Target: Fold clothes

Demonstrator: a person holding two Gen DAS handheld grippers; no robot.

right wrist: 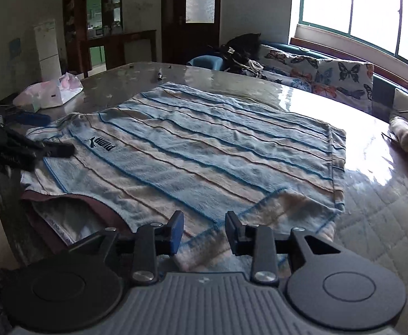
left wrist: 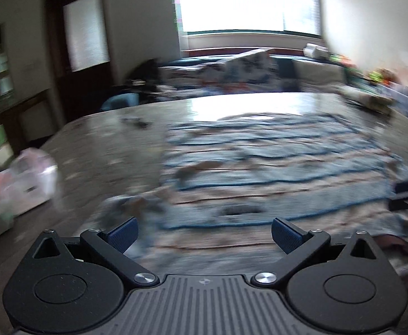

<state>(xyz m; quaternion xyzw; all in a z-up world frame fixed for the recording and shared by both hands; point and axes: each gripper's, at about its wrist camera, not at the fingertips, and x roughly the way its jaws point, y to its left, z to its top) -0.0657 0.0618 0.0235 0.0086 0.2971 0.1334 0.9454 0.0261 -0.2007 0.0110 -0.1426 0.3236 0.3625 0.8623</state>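
Right wrist view: striped shirt [right wrist: 192, 153] flat on bench [right wrist: 371, 195], one fold made, more left.
Right gripper [right wrist: 204, 233] released over near hem; left gripper [left wrist: 204, 234] spread wide, empty.

The left gripper [left wrist: 204, 237], a black two-finger tool with blue ribbed pads on hinged black links, is seen in its own view with the jaws spread wide apart and nothing between them; its picture is blurred. In the right wrist view the same tool is seen at the left edge, its dark fingers directed inward. The right gripper [right wrist: 204, 233], of identical black construction with blue pads [right wrist: 178, 231], is seen tilted downward, its jaws parted by a narrow gap. No item is seen pressed between the pads. The right tool is also partly visible at the right edge of the left view.
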